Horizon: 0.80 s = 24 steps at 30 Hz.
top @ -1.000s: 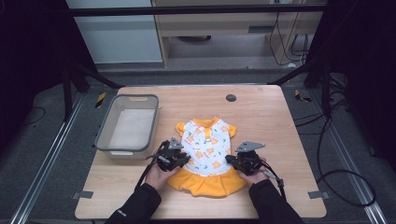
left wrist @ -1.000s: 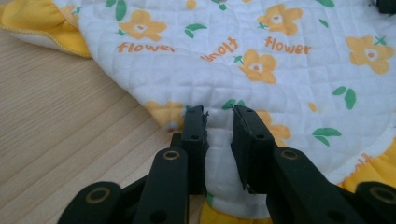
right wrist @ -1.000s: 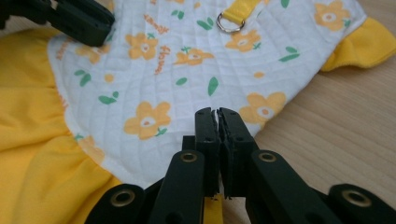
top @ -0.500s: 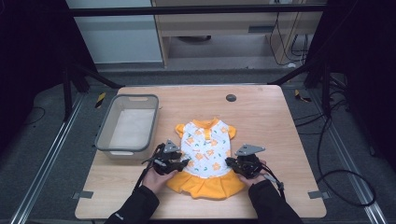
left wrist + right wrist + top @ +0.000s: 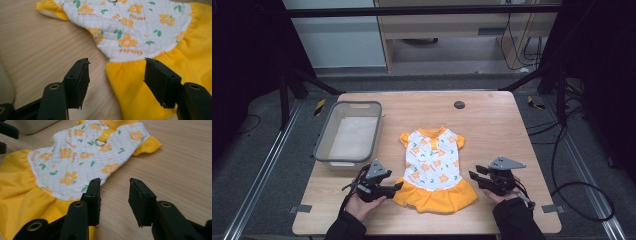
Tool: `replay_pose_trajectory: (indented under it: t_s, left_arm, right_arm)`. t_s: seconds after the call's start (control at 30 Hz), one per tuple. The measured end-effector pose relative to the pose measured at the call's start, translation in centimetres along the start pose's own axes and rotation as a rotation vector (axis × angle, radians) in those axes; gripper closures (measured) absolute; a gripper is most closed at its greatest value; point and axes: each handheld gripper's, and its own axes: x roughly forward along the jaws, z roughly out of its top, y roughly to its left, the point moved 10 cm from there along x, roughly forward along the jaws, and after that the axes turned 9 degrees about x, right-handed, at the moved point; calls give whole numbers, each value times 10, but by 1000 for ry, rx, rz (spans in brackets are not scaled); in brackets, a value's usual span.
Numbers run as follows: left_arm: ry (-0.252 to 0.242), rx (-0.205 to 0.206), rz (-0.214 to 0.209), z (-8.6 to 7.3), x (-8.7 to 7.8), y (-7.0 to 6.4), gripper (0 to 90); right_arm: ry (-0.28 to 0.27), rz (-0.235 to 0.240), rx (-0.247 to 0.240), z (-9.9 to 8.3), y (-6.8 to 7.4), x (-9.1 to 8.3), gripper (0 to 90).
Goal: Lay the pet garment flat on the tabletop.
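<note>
Small quilted white dress with orange flower print and a gathered yellow skirt point(image 5: 434, 170) lying flat at the lower middle of the high view, on the pale wooden bench point(image 5: 497, 125), neck toward the top of the frame and hem toward the bottom. Left gripper point(image 5: 398, 186) held low at the lower left of that frame, in a hand point(image 5: 362, 204) coming up from the bottom edge with a dark sleeve behind, pointing rightward at the skirt's left edge. In the left gripper view, fingers point(image 5: 77, 81) spread wide and holding nothing, one over bare wood and the other over yellow cloth at the seam between bodice and skirt; touching the cloth or just above it cannot be told. Right gripper point(image 5: 473, 176) mirrored at the lower right of the high view, grey three-cornered plate on top, pointing leftward, just beside the skirt's right edge. In the right gripper view, fingers point(image 5: 93, 197) parted with a clear gap, empty, one at the border of the white bodice, the other over bare wood. Grey rectangular plastic tub point(image 5: 324, 145) at the left of the high view, apart from the dress.
</note>
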Motion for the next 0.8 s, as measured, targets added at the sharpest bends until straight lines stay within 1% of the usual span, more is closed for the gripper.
replay_pose_trajectory:
  t_s: [0.1, 0.17, 0.3, 0.4, 0.5, 0.6, 0.67, 0.77, 0.8]
  left_arm:
    - [5, -8, 12, -12, -13, 3, 318]
    - [3, -9, 28, -18, -20, 6, 294]
    - [-2, -43, 49, -33, -33, 18, 268]
    - [-11, -73, 78, -43, -41, 29, 256]
    - [-9, -81, 101, -50, -46, 36, 241]
    - [-11, -110, 113, -58, -54, 43, 231]
    - [-17, -127, 118, -62, -58, 48, 227]
    - [-20, -152, 137, -68, -64, 55, 220]
    - [-23, -161, 143, -70, -66, 58, 220]
  right_arm:
    - [-3, -25, 20, -5, -10, -7, 524]
    - [-2, -42, 37, -8, -16, -11, 471]
    - [-4, -74, 64, -15, -29, -19, 391]
    - [-2, -92, 84, -21, -38, -25, 357]
    - [-2, -105, 114, -25, -47, -31, 314]
    - [-6, -123, 119, -27, -54, -34, 292]
    - [-6, -134, 132, -28, -58, -36, 264]
    - [-12, -165, 130, -29, -66, -37, 235]
    - [-12, -165, 138, -30, -67, -37, 228]
